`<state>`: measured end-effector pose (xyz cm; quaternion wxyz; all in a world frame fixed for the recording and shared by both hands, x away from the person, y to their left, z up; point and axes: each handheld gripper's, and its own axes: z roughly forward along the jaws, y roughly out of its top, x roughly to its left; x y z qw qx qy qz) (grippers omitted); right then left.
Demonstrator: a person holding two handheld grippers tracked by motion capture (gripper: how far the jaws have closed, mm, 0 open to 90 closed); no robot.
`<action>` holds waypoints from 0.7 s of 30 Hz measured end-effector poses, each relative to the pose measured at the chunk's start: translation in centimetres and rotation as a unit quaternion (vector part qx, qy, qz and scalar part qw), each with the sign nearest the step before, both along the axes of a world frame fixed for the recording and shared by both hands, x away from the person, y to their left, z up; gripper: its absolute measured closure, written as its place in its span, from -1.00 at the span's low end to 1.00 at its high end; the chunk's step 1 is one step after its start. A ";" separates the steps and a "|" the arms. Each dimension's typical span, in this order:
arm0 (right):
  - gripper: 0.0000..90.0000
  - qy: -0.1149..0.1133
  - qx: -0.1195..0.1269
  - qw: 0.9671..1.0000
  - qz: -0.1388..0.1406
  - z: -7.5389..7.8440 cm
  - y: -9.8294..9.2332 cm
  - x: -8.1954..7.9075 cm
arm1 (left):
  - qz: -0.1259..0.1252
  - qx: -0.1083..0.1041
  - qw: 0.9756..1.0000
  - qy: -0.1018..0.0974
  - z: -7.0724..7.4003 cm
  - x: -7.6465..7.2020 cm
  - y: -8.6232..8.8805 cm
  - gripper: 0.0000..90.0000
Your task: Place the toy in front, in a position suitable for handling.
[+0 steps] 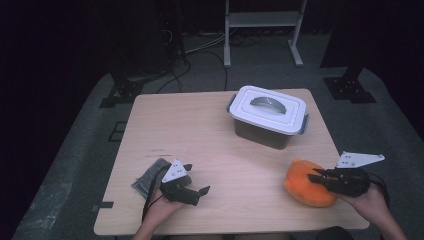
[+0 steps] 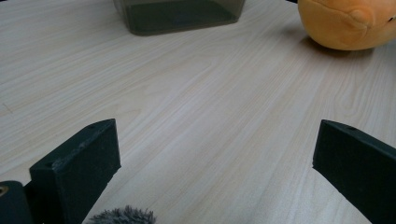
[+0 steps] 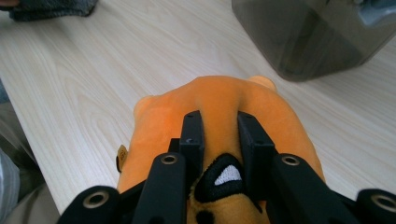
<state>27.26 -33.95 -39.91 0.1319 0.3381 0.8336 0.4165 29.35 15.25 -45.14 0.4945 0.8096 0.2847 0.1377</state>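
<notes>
The orange plush toy (image 1: 306,186) lay at the lower right of the high view, on the bench (image 1: 215,150) near its front edge. The right tongs (image 1: 317,177) came at it from the right, and in the right gripper view (image 3: 219,128) both black jaws pressed into the soft orange body, nearly closed, with a fold of plush pinched between them; a black and white stitched patch (image 3: 224,177) sat just below the pinch. The person's hand held those tongs low over the toy.

In the left gripper view the same toy (image 2: 348,23) showed at the upper right, well apart from the left tongs (image 2: 212,158), whose jaws stood wide open over bare wood and held nothing. In the high view the left tongs (image 1: 195,181) rested at the lower left, just beside a grey cloth (image 1: 149,175) lying flat on the bench.

A dark translucent box (image 1: 265,131) with a white lid (image 1: 267,107), its clips down at the sides, stood above centre in the high view, apart from the toy.
</notes>
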 end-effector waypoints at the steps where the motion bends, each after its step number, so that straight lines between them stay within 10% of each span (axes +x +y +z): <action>1: 0.64 0.000 0.002 1.000 0.001 0.1 0.0 0.0 | 0.000 0.000 1.000 0.000 0.0 0.0 0.0 -1.00; 21: 0.64 -0.031 0.037 0.995 0.092 4.9 5.2 1.0 | 0.011 -0.006 1.000 -0.003 0.3 0.2 1.1 -1.00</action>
